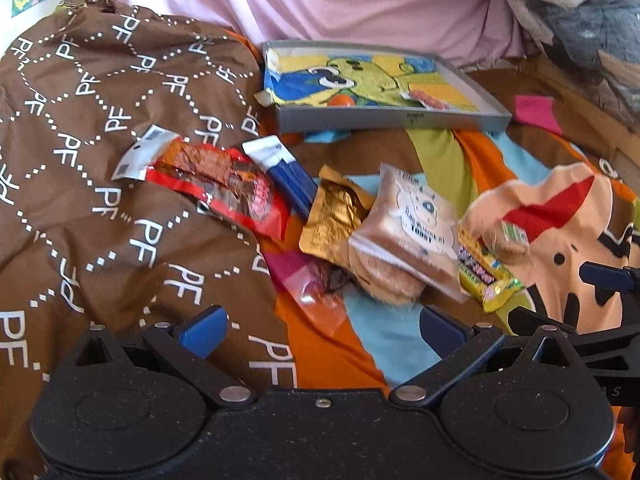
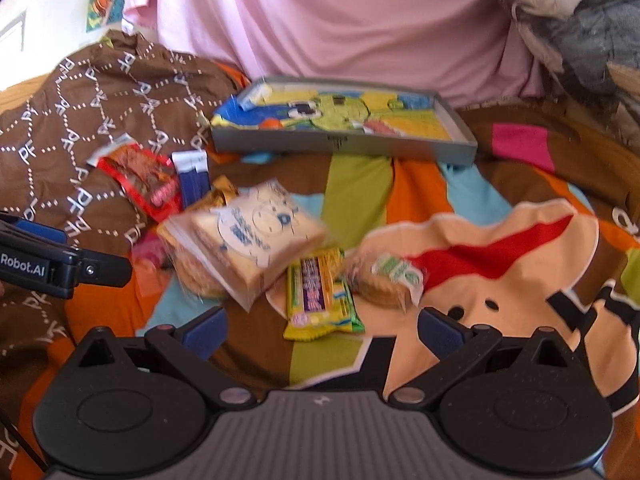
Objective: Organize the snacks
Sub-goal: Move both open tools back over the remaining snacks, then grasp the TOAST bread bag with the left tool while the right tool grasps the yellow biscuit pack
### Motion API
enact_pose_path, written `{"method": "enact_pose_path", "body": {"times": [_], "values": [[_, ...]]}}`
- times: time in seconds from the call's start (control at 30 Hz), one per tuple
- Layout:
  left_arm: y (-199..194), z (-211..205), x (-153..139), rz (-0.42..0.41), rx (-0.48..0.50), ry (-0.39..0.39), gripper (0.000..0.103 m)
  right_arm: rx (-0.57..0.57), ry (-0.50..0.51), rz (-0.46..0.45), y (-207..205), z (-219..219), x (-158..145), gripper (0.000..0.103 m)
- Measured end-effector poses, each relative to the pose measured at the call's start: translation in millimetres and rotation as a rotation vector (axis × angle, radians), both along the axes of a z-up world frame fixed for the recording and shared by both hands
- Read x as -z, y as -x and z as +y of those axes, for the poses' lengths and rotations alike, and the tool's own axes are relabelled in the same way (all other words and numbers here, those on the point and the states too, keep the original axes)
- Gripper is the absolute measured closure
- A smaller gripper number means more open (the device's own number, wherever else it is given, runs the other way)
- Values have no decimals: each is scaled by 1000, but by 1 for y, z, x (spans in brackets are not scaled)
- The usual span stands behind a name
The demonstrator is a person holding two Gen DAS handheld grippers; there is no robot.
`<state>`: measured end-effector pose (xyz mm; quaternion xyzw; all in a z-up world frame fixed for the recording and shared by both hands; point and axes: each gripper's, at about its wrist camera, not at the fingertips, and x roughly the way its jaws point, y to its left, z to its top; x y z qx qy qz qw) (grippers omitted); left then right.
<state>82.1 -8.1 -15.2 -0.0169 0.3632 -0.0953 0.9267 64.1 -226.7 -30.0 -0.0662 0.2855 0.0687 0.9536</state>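
The left gripper (image 1: 320, 330) hangs over the bedspread (image 1: 384, 344) with its blue-tipped jaws spread wide and nothing between them. Just ahead lies a cluster of snacks: a toast packet (image 1: 412, 224) overlapping a gold pouch (image 1: 332, 212), with a yellow bar (image 1: 486, 276) and a round biscuit pack (image 1: 510, 240) beside it. A red packet (image 1: 228, 184) and a blue packet (image 1: 288, 176) rest on the brown printed cloth (image 1: 100, 160). Farther back sits a grey tray (image 1: 396, 122) holding a cartoon-printed bag (image 1: 360, 80). The right gripper (image 1: 608, 280) shows at the frame's edge.
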Motion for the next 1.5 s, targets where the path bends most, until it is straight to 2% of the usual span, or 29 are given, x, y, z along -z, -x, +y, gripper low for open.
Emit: {"method": "enact_pose_path", "body": {"times": [0.27,0.6,1.03,1.13,1.33,1.5], "values": [[-3,-2,8,5,10,-25,1,26,13,60,-7,0,13,0],[-4,-5,8,-22,27,-54,1,38,11,79,-10,1,17,0],[-12,-16,2,-175,78,-128,1,26,91,14,-32,2,19,0],[-17,-18,0,-199,103,-122,1,17,111,29,-39,3,23,7],[-28,-20,-8,-231,160,-49,1,-11,126,69,-48,6,30,17],[-36,-38,-13,-246,274,-77,1,-66,148,64,-57,10,32,22]]}}
